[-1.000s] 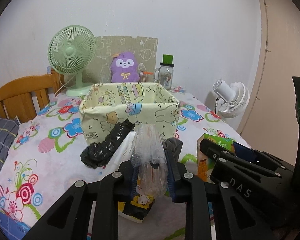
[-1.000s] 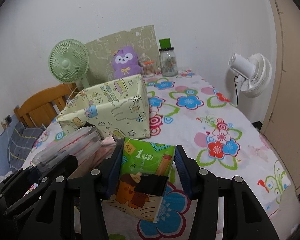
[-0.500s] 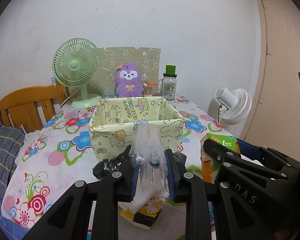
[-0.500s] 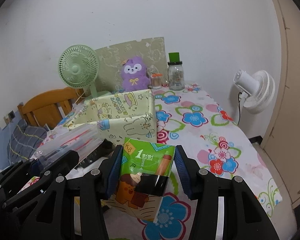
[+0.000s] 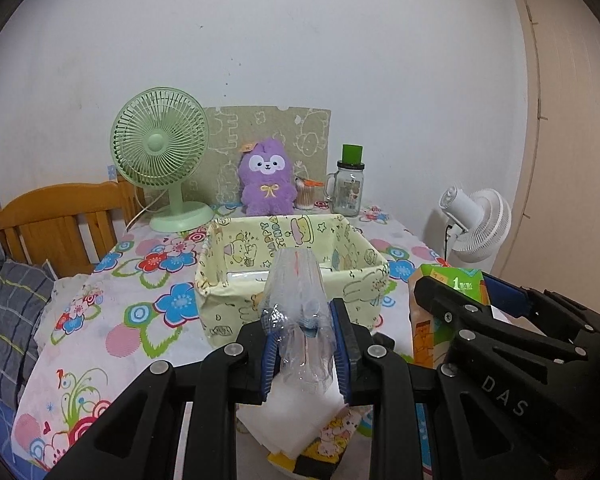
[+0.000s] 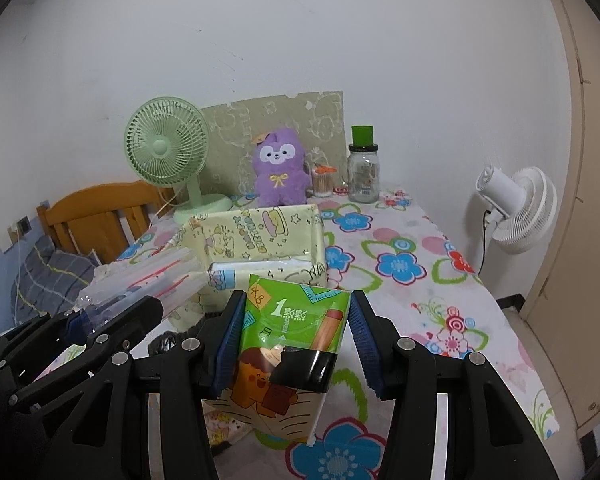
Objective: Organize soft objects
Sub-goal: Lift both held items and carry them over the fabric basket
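Observation:
My left gripper (image 5: pixel 304 346) is shut on a clear plastic packet (image 5: pixel 297 300), held above the table in front of the yellow cartoon-print fabric box (image 5: pixel 235 304). My right gripper (image 6: pixel 295 340) is shut on a green tissue pack (image 6: pixel 287 336), also lifted, to the right of the left gripper. The box (image 6: pixel 259 236) is open-topped and lies just beyond both grippers. Another tissue pack (image 5: pixel 300 432) lies on the table under the left gripper. The green pack also shows in the left wrist view (image 5: pixel 452 284).
A green desk fan (image 5: pixel 159 152), purple plush toy (image 5: pixel 265 180), glass jar with green lid (image 5: pixel 350 184) and a cardboard panel stand at the table's far edge. A white fan (image 5: pixel 476 224) stands off the right side. A wooden chair (image 5: pixel 59 228) is at left.
Both grippers have risen with their loads and the view now looks down into the box. The black bag by the box is now hidden from the left wrist view.

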Tool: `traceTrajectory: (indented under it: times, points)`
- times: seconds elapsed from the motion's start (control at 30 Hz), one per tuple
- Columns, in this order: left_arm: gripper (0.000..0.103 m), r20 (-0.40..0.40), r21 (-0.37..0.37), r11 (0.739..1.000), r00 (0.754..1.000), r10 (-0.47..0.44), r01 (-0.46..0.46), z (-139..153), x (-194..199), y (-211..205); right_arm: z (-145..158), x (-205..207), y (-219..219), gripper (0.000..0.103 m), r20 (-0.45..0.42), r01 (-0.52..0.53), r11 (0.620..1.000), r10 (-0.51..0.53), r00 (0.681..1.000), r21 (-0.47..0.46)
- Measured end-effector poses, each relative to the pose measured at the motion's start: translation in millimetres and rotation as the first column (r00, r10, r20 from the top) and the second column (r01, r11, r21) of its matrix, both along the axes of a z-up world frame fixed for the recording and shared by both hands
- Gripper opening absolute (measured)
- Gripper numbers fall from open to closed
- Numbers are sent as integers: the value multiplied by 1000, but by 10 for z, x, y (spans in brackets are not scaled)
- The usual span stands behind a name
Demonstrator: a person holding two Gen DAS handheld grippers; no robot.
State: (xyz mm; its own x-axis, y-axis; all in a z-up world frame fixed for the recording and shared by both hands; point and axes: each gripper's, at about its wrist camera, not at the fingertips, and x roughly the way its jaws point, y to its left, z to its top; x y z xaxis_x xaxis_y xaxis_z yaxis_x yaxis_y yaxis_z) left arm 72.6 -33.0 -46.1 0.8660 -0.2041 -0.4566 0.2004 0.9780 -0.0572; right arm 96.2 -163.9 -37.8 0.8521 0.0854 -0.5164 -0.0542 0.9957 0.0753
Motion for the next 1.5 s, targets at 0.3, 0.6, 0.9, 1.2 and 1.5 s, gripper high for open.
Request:
traceTrajectory:
  times: [0.3,0.6,0.9,1.2,1.5]
  points:
    - [24,-6,-1,1000,1000,14,-14,44,176,57,54,150,74,54,6,-20,1000,20,1000,-20]
    - [24,13,20,1000,1000,16,-16,108,320,86,132,315,119,54,30,-33,999,33,999,-19]
    - [24,64,57,998,998,23,-26,225,498,44,203,497,120,54,45,-21,999,22,999,-28]
    - [24,82,66,997,996,29,-34,274,702,27,264,678,101,54,62,-9,999,11,998,-33]
    - [24,59,69,997,997,41,-45,237,898,51,304,839,109,54,73,-15,999,17,997,-36]
